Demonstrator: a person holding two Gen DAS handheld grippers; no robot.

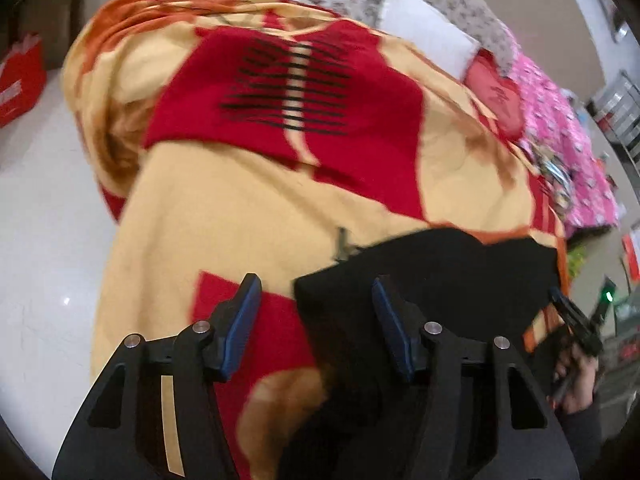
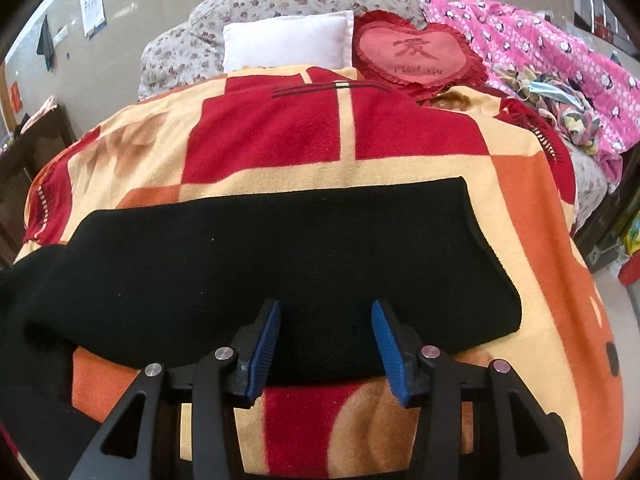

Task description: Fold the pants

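Observation:
Black pants (image 2: 280, 256) lie flat across a red, yellow and orange blanket (image 2: 280, 140) on a bed, spread from left to right. My right gripper (image 2: 325, 312) is open, its blue pads just above the pants' near edge, holding nothing. In the left wrist view the pants (image 1: 440, 280) show as a black mass at lower right. My left gripper (image 1: 316, 288) is open over their left end, one finger over the blanket (image 1: 240, 208), one over the black cloth. The right gripper (image 1: 576, 320) and the hand that holds it show at the far right of that view.
A white pillow (image 2: 288, 42), a red heart cushion (image 2: 416, 54) and a pink quilt (image 2: 540, 52) lie at the head of the bed. A floral cover (image 2: 248, 4) sits behind them. Dark furniture (image 2: 24, 168) stands left; white floor (image 1: 36, 240) lies beside the bed.

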